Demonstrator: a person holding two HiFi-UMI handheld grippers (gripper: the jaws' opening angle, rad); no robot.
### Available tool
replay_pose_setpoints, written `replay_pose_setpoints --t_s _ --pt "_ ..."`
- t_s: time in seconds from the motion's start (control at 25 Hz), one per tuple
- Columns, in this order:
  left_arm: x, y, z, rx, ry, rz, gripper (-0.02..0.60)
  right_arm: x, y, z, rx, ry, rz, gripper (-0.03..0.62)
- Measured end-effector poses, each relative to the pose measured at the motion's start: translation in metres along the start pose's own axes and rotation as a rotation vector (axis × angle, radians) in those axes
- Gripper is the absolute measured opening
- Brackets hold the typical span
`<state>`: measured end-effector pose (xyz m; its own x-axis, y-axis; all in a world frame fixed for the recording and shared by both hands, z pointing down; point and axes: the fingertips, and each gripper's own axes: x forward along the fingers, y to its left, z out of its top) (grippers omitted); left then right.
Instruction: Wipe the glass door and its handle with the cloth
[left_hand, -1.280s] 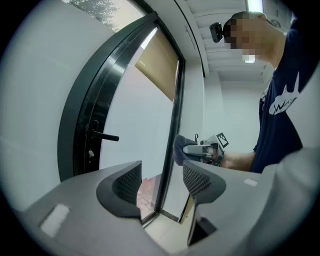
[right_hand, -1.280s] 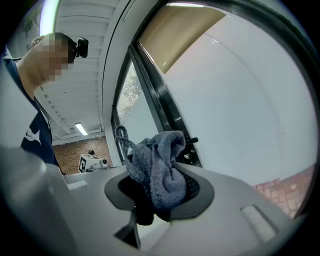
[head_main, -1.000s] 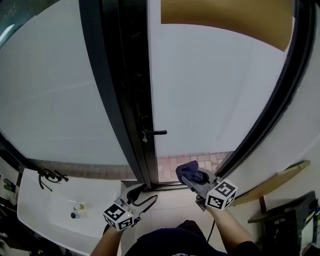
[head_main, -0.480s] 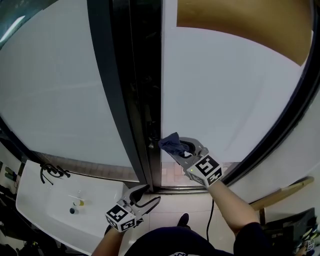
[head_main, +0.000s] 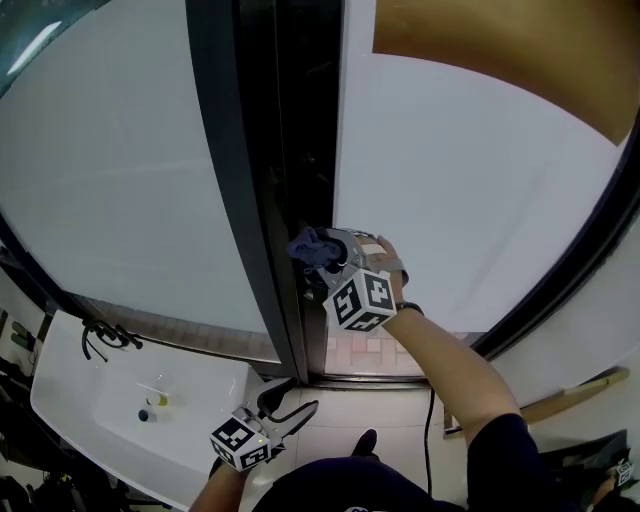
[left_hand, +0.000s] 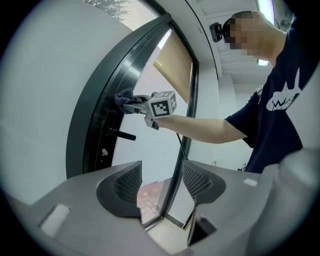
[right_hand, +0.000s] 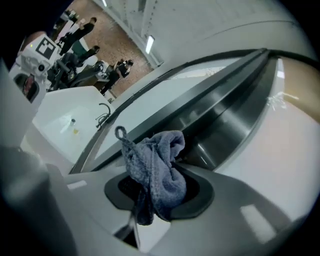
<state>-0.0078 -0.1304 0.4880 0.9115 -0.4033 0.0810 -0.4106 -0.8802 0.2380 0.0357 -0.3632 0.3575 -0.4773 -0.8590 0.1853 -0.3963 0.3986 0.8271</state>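
Just left of cloth (head_main: 312, 247), dark door frame (head_main: 262, 150).

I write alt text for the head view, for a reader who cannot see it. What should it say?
The right gripper, shut on a blue-grey cloth, holds it at the dark left edge of a frosted glass door. The left gripper hangs open and empty lower down.

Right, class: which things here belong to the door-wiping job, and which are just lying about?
Job: cloth, right gripper holding it, glass door, handle.
Lying about: white table, small bottles, open left gripper.
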Motion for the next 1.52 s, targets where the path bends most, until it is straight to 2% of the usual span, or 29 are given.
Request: replay_pose_setpoints --t_s 0.28,0.44,0.68,1.08,1.52 --pt "-0.002 0.001 -0.009 -0.016 0.012 0.008 0.25 0.03 0.007 -0.004 -0.328 0.062 -0.026 0.129" --pt "-0.004 0.0 -0.008 -0.012 0.01 0.011 0.25 0.027 0.016 -0.013 -0.434 0.082 -0.016 0.127" --pt "-0.004 -0.005 -0.01 -0.004 0.015 0.002 0.25 0.011 0.017 -0.042 -0.529 0.137 -0.004 0.126" --pt "-0.001 -0.02 -0.005 0.006 0.025 -0.017 0.249 -0.036 -0.006 -0.102 -0.491 0.263 0.004 0.126" --pt "0.008 -0.031 -0.01 0.02 0.039 -0.063 0.247 -0.134 -0.053 -0.208 -0.399 0.469 -0.082 0.126"
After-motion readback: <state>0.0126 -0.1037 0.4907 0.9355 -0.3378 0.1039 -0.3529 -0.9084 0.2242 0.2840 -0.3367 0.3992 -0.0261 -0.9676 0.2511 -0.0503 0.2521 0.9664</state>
